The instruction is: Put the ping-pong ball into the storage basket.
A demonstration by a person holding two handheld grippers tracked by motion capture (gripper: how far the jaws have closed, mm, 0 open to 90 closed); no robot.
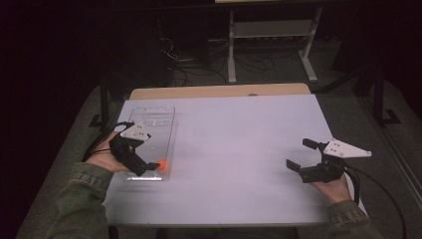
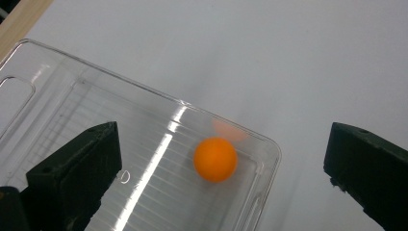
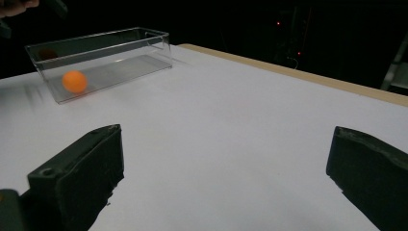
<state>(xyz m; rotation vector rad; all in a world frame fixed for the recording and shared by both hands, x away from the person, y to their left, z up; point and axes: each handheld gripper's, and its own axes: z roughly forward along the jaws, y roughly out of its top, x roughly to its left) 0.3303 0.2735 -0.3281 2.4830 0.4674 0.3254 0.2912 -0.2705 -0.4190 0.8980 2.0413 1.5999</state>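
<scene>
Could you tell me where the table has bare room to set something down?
The widest free patch is the white table between the clear box and the right gripper. The strip behind it, up to the wooden edge, is bare too. It is crowded at the left, where the left gripper hangs over the box holding the orange ball.

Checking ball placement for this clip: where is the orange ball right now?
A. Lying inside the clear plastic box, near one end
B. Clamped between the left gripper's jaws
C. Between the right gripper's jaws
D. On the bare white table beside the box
A: the orange ball lies on the floor of the clear plastic box near its end wall, while the left gripper hangs above it with jaws wide apart and touching nothing.
</scene>
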